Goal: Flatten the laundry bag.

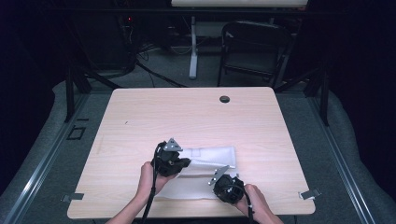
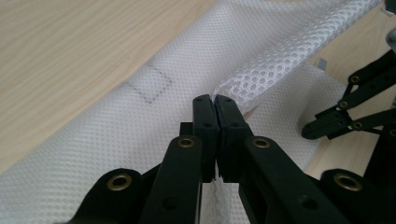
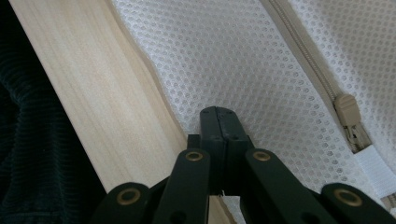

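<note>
Presently: white mesh bag [image 1: 208, 161] on bench [image 1: 187, 116], left gripper [image 2: 215, 100] clamped on a raised fold, right gripper [image 3: 218, 112] clenched on its near edge. Zipper pull [image 3: 348, 112], right of that gripper, appears closed. Aim unstated; progress cannot be judged.

This looks like a lab or recording studio set up for capture work. A pale wood-grain counter [image 1: 196, 116] stands on grey carpet [image 1: 37, 154], ringed by black metal frame posts [image 1: 70, 93] and dark curtaining. Behind it sit a black folding metal chair [image 1: 252, 46], a white stand leg [image 1: 193, 46] and loose black cables [image 1: 154, 74] on the floor.
</note>
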`<state>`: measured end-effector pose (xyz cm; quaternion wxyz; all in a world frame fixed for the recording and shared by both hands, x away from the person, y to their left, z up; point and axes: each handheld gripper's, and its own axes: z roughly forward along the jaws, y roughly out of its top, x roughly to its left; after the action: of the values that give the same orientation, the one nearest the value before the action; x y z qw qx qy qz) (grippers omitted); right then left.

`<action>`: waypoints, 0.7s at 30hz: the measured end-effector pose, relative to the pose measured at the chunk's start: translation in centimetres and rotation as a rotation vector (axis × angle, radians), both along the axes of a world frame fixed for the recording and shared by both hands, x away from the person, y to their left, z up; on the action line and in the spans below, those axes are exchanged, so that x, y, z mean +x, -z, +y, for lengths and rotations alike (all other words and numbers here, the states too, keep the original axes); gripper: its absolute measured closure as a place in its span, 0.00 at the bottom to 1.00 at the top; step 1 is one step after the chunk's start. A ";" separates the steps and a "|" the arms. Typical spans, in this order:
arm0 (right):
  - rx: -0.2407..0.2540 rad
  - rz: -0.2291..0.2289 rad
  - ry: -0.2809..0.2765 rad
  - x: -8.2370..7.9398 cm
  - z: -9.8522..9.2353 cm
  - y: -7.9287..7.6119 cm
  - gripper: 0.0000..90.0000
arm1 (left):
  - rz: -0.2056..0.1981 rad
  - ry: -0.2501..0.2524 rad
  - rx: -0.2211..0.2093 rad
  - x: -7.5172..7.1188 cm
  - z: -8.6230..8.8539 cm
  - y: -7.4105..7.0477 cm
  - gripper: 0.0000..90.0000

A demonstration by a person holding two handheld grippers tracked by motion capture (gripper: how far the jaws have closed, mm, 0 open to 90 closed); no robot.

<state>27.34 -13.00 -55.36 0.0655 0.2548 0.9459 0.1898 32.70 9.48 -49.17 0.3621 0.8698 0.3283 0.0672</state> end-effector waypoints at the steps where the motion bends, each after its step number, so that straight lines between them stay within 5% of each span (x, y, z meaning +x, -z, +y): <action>1: 0.001 0.007 -0.003 0.0 0.0 0.0 1.00 | -0.005 -0.004 0.009 0.2 0.0 -0.2 0.98; 21: 0.018 0.042 -0.006 0.1 -0.2 0.0 1.00 | -0.104 -0.045 0.110 4.0 -1.4 -3.8 0.98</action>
<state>27.42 -13.25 -55.32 0.0428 0.2565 0.9461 0.1932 36.75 8.10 -45.33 0.3287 0.8762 0.3244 0.1382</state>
